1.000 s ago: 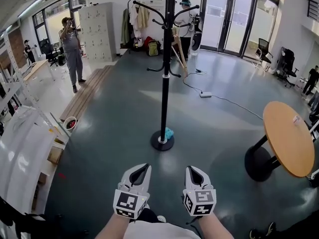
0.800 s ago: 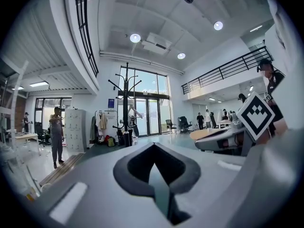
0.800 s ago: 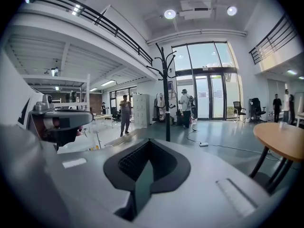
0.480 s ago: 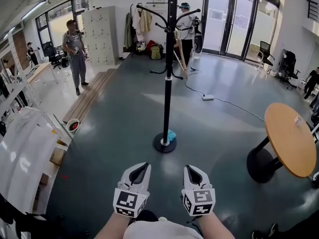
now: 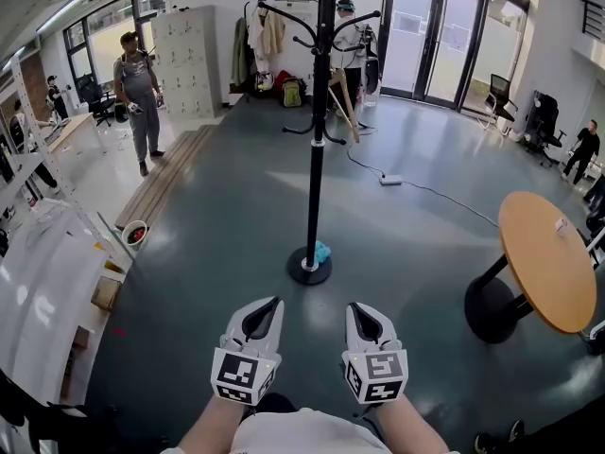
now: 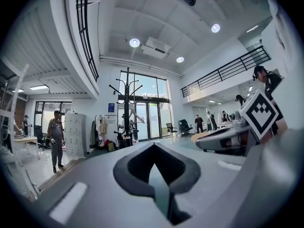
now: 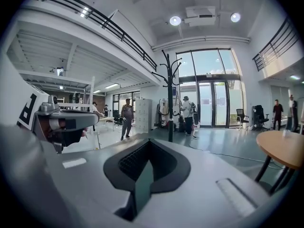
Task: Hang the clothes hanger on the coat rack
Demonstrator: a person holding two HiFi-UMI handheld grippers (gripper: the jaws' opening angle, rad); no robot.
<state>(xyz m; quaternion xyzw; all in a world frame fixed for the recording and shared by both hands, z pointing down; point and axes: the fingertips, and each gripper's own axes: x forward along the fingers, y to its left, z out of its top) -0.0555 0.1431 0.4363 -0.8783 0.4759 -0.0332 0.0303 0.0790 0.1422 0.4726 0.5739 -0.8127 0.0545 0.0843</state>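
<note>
1. The coat rack is black: one slim pole on a round base.
2. It stands upright on the dark, glossy floor, in the open and near the middle of the head view.
3. Long curved upper hooks spread out from the top of the pole, their tips turned up.
4. Shorter lower hooks curl out partway down the pole.
5. It shows small and far off in the left gripper view and in the right gripper view.

no readable text, no legible labels or numbers
</note>
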